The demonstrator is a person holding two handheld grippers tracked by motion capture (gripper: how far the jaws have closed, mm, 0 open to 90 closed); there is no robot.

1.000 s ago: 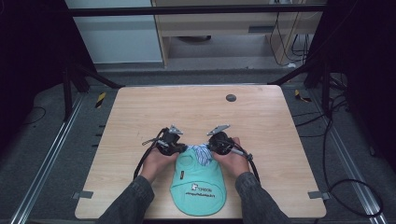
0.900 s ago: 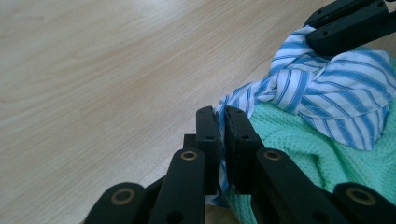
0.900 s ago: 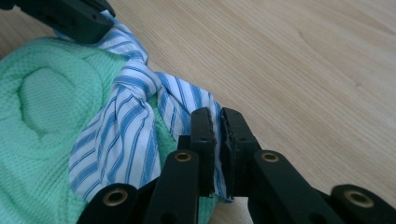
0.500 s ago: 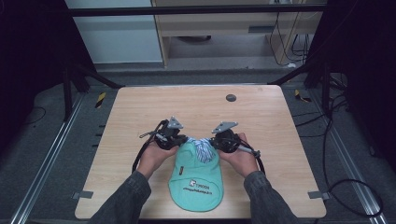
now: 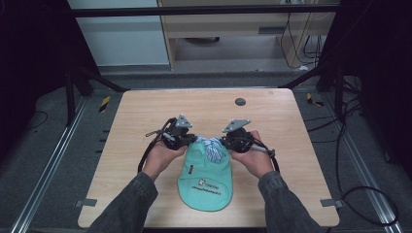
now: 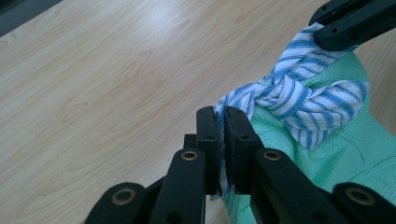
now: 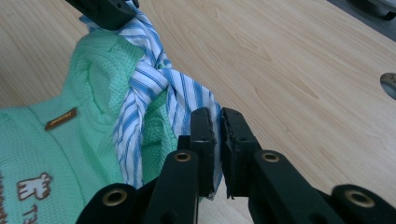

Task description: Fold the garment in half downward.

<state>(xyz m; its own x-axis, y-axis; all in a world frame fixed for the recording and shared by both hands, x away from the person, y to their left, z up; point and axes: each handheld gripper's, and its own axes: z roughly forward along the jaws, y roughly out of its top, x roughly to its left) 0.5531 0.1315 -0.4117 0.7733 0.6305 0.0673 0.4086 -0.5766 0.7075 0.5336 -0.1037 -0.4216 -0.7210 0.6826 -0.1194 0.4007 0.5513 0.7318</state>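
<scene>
Soft overhead light is falling evenly on the surface [image 5: 145,121]; its surroundings are sitting dark, and the nearest jaws are blurring slightly.

The garment [image 5: 204,179] is mint green with a white print; its collar [image 6: 299,100] is blue-and-white striped. Table [image 5: 145,121] is pale wood, grippers' jaws black.

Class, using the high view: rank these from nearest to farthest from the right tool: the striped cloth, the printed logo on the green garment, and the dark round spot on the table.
1. Striped cloth: clamped in the right tool, just left of it.
2. Printed logo: lower on the green garment, toward the person.
3. Dark round spot: on the table's far part, farthest by a modest margin.
</scene>
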